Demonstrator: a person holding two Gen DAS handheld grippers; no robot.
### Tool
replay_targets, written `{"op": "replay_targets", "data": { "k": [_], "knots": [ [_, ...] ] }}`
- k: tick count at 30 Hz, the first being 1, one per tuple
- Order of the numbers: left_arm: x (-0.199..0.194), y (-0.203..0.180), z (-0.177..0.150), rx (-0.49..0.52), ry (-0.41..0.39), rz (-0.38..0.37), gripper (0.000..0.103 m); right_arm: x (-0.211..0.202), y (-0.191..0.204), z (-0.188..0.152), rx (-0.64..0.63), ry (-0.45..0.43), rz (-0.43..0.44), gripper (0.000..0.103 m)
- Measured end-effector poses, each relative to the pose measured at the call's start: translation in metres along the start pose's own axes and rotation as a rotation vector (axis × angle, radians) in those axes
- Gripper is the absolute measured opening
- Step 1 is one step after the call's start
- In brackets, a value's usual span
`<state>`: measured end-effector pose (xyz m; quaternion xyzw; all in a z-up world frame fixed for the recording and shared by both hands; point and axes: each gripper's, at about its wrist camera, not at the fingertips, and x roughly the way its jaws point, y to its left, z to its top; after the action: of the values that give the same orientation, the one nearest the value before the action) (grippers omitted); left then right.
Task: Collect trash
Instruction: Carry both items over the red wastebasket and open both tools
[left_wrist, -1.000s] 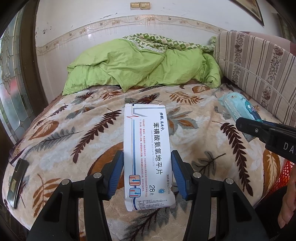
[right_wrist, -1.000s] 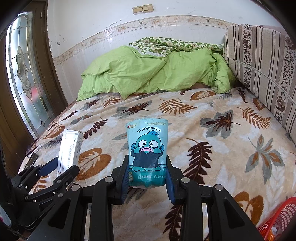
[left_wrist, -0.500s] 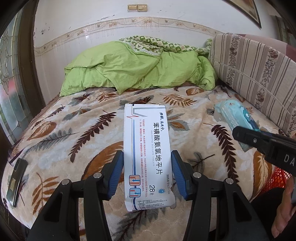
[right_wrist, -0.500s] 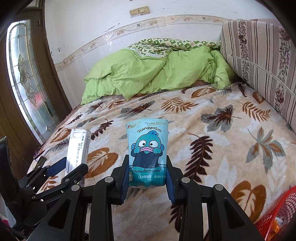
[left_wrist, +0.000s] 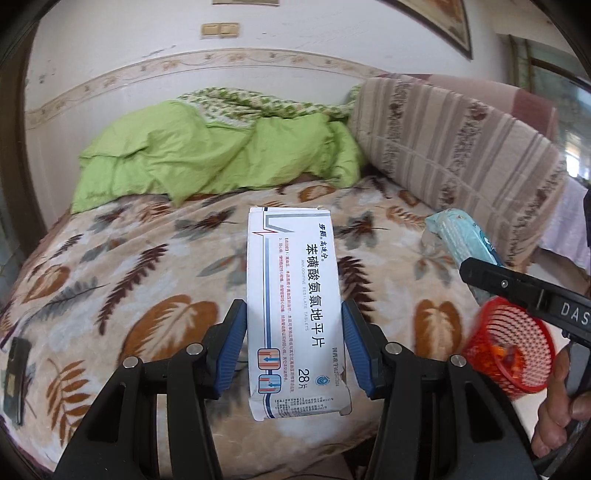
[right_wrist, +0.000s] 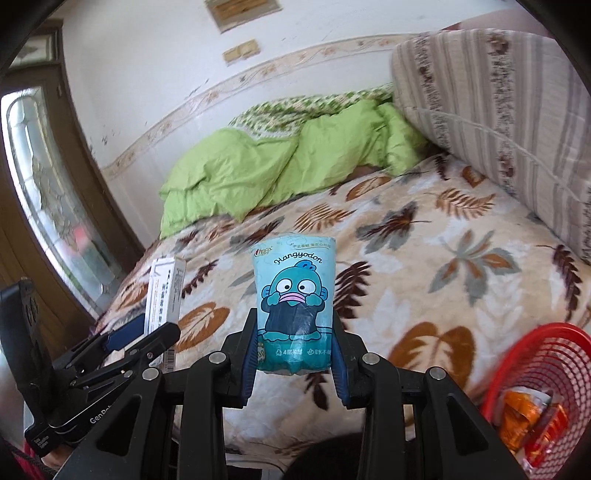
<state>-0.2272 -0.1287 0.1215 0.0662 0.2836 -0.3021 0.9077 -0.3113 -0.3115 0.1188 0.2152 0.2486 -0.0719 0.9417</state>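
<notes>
A white medicine box (left_wrist: 295, 306) with blue print stands up between the blue pads of my left gripper (left_wrist: 293, 332), which is shut on it above the bed. My right gripper (right_wrist: 295, 347) is shut on a teal tissue pack (right_wrist: 293, 302) with a cartoon fish face. In the left wrist view the tissue pack (left_wrist: 461, 240) and the right gripper's black finger (left_wrist: 517, 288) show at the right. In the right wrist view the medicine box (right_wrist: 164, 295) and the left gripper (right_wrist: 125, 332) show at the left. A red mesh basket (right_wrist: 546, 362) with orange wrappers sits low at the right, beside the bed.
The bed carries a leaf-patterned blanket (left_wrist: 147, 280), a crumpled green duvet (left_wrist: 221, 162) at the far side and a striped cushion (left_wrist: 461, 155) at the right. A dark phone (left_wrist: 14, 376) lies on the blanket's left edge. A glazed door (right_wrist: 44, 206) stands at the left. A hand (left_wrist: 561, 398) holds the right gripper.
Both grippers have pulled back and risen from the bed with their items still held. The red basket has come into fuller view at the lower right. The right gripper has rolled.
</notes>
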Motion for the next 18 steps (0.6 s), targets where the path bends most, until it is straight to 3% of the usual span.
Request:
{"op": "replay_targets", "data": {
  "k": [10, 18],
  "knots": [
    [-0.003, -0.082, 0.027, 0.112, 0.025, -0.242, 0.051, -0.091, -0.097, 0.001, 0.170, -0.089, -0.194, 0.036],
    [0.022, -0.161, 0.035, 0.178, 0.148, -0.475, 0.051, -0.128, -0.162, -0.013, 0.296, -0.094, -0.340, 0.037]
  ]
}}
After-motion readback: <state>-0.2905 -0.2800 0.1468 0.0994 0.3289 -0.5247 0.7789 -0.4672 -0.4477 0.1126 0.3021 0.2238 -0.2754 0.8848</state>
